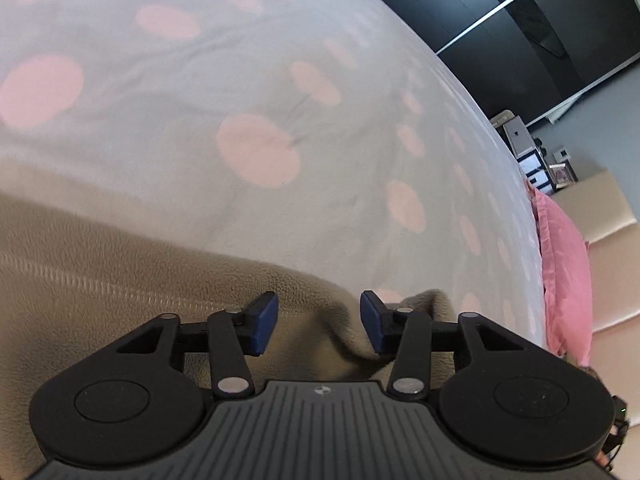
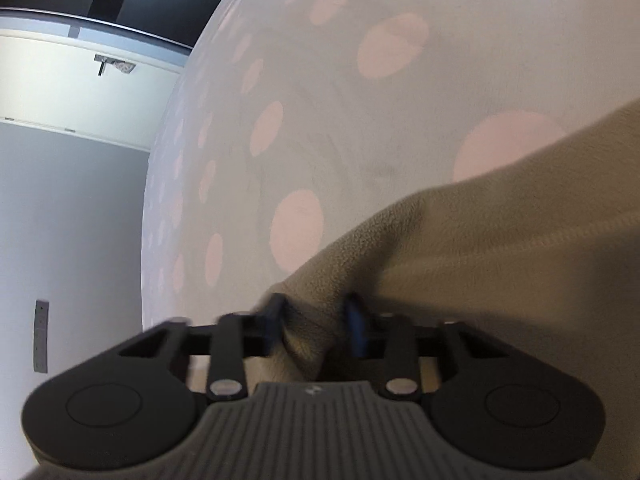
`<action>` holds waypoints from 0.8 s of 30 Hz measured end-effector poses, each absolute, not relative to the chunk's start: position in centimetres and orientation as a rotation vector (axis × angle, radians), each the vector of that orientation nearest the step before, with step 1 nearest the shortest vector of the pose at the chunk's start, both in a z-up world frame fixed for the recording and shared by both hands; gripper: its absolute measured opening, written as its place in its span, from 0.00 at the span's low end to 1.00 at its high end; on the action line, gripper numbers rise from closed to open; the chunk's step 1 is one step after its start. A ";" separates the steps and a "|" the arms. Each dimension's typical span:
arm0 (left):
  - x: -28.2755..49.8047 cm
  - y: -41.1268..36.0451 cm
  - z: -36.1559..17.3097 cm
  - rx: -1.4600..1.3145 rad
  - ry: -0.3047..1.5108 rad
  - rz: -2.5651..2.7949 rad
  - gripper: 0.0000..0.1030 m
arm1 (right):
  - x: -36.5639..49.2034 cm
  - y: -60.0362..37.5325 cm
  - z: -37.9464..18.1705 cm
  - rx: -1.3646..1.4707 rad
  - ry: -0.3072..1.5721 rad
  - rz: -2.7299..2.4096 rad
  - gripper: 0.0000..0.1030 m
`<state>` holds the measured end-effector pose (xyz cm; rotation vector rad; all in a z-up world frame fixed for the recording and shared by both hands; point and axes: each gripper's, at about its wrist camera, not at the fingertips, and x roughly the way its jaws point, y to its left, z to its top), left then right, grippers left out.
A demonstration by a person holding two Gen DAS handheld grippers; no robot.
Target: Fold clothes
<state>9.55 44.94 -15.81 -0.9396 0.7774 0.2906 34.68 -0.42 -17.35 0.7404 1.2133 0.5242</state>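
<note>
A beige fleece garment (image 1: 120, 264), plain with a faint stitched line running across it, lies on a pale grey-white bedsheet (image 1: 180, 92) patterned all over with soft pink dots. The left tongs (image 1: 319, 326) are black with dark blue pads (image 1: 266, 322) and a grey ribbed body. The right tongs (image 2: 316, 326) show the same black, blue and grey, blurred. A solid pink pillow (image 1: 568, 272) lies at the bed's edge beside cream upholstery (image 1: 604, 264). Beyond the bed are black wardrobe panels (image 1: 560, 12) with white trim, and a grey wall (image 2: 68, 216).
</note>
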 end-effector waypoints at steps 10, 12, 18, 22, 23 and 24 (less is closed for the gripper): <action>13.2 45.6 -18.0 -0.919 0.741 0.314 0.14 | 37.2 2.3 -19.2 0.546 1.100 0.509 0.16; 13.7 45.6 -18.8 -0.889 0.757 0.340 0.01 | 37.5 2.5 -19.3 0.516 1.099 0.523 0.16; 12.7 46.3 -17.8 -0.896 0.743 0.323 0.00 | 38.0 1.7 -18.5 0.505 1.105 0.554 0.20; 11.7 45.3 -15.1 -0.809 0.744 0.319 0.03 | 37.0 0.2 -15.7 0.435 1.015 0.508 0.33; 11.4 44.8 -14.4 -0.789 0.738 0.307 0.03 | 36.7 -0.3 -14.9 0.435 1.006 0.522 0.32; 11.1 44.3 -13.6 -0.771 0.730 0.292 0.03 | 36.1 -0.6 -14.1 0.427 0.993 0.541 0.33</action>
